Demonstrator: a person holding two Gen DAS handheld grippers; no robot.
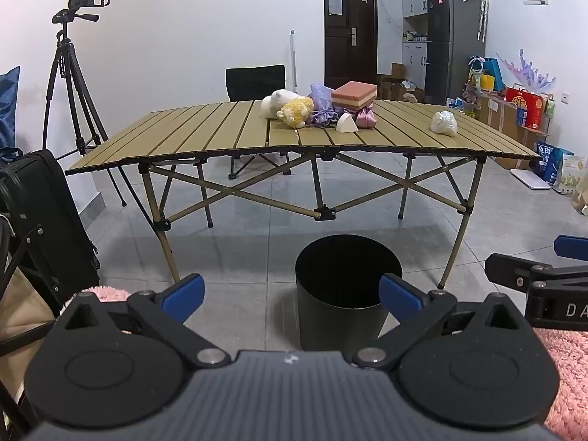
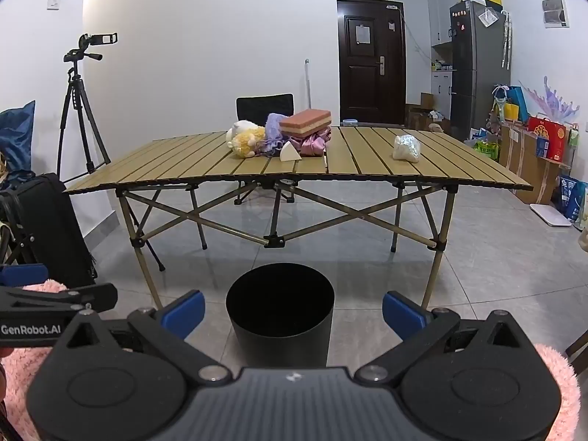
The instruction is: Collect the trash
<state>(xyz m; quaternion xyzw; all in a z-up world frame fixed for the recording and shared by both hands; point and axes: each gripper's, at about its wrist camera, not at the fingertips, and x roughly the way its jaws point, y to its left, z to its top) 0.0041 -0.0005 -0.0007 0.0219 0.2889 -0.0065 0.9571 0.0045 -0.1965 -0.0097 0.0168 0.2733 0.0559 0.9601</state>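
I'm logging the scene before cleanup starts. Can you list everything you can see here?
folding table: 1, tan slats, mid-room
crumpled wad: 1, white, table right, alone
plush toys: 2, white and yellow, table centre pile
box: 1, brick-red and cream, atop pile
pouches: purple and pink, in pile
wedge: 1, white, front of pile
bin: 1, black, floor before table
chair: 1, black, behind table
tripod camera: 1, black, left
fridge: 1, grey, right
left claw: open, empty
right claw: open, empty

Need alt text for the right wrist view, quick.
Open right gripper, holding nothing, hovers above a black bin on the floor before a slatted folding table. On the table: plush toys, a box, a crumpled white bag.
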